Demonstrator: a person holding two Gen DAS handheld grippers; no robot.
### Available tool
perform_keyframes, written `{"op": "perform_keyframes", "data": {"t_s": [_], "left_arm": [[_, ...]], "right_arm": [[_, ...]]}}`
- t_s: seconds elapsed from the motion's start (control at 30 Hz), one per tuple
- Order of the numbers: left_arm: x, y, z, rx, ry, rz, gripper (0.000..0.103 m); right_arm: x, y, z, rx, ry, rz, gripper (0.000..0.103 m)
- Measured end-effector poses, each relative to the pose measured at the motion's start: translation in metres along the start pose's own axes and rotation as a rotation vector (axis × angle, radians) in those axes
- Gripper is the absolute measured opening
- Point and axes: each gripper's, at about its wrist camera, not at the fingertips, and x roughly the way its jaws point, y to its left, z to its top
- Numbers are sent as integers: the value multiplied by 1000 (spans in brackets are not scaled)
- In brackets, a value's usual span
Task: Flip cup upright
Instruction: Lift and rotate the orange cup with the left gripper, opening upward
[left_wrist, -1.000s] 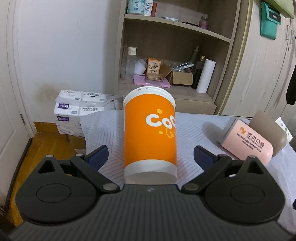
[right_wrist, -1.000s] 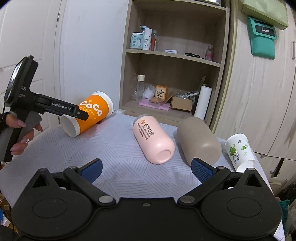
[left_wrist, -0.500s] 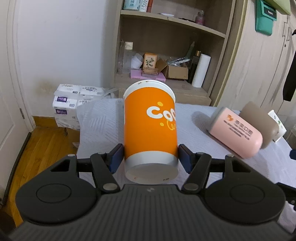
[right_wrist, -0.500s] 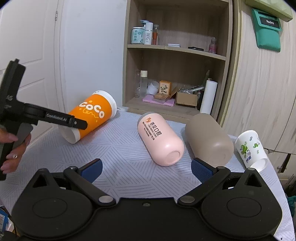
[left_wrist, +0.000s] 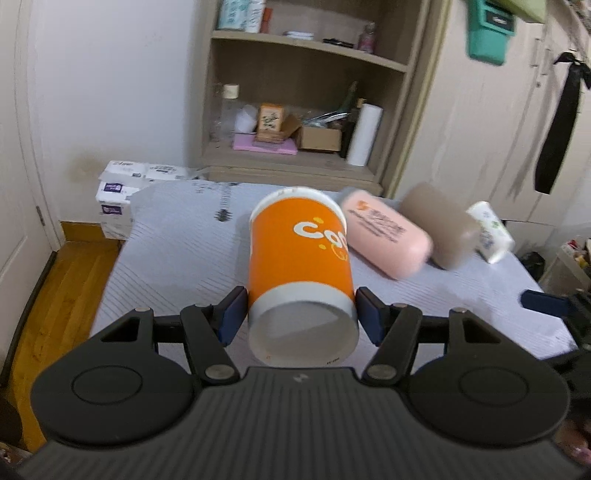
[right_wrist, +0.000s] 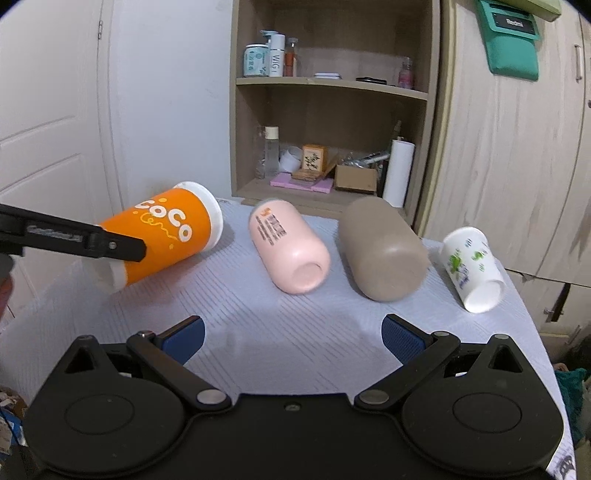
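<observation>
An orange paper cup (left_wrist: 299, 254) with white "CoCo" lettering is held near its base in my left gripper (left_wrist: 299, 314), whose blue pads press both sides of it. The cup is tilted, its base toward the left wrist camera and its white-rimmed mouth pointing away. In the right wrist view the same cup (right_wrist: 170, 232) hangs slanted above the table's left side, with the left gripper's black finger across its base end. My right gripper (right_wrist: 291, 339) is open and empty above the table's near edge.
On the grey patterned tablecloth (right_wrist: 258, 317) lie a pink cup (right_wrist: 291, 247), a taupe cup (right_wrist: 384, 251) and a white cup with green print (right_wrist: 472, 269), all on their sides. A wooden shelf unit (right_wrist: 332, 110) stands behind the table. Tissue packs (left_wrist: 129, 184) sit on the floor at the left.
My left gripper closed on the orange cup, lifted it off the cloth and swung it toward the right. My right gripper stayed open and drew slightly closer to the table.
</observation>
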Motion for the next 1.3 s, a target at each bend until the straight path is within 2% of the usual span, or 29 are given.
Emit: {"op": "perform_keyframes", "data": {"t_s": [0.13, 0.23, 0.33, 0.43, 0.53, 0.6, 0.63, 0.7, 0.83, 1.0, 1.17, 1.3], "left_arm": [[-11, -25, -14, 9, 13, -12, 63], [-12, -39, -21, 11, 50, -19, 63], [-11, -47, -25, 0, 84, -46, 63], [-12, -53, -27, 1, 77, -68, 63], [-6, -56, -29, -12, 119, -92, 63], [0, -56, -31, -36, 166, -117, 66], [4, -55, -31, -42, 189, -125, 71], [6, -53, -30, -46, 225, -167, 75], [-2, -40, -20, -37, 215, -211, 83], [4, -22, 7, -20, 209, -225, 88], [34, -6, 21, -59, 305, -293, 88], [56, 2, 21, -132, 368, -343, 88]], "right_arm": [[-7, -10, -8, 16, 20, -6, 103], [-11, -15, -12, 18, 27, -14, 103], [-15, -19, -15, 17, 25, -23, 103], [-15, -23, -16, 24, 37, -35, 103], [-15, -25, -17, 14, 47, -43, 103], [-13, -25, -17, 8, 50, -53, 103], [-13, -25, -17, 8, 52, -53, 103], [-13, -25, -17, 6, 58, -51, 103], [-14, -26, -16, 9, 80, -31, 103], [-19, -28, -8, 49, 106, 53, 103], [-13, -33, 4, 129, 157, 202, 103], [-1, -35, 11, 217, 215, 349, 103]]}}
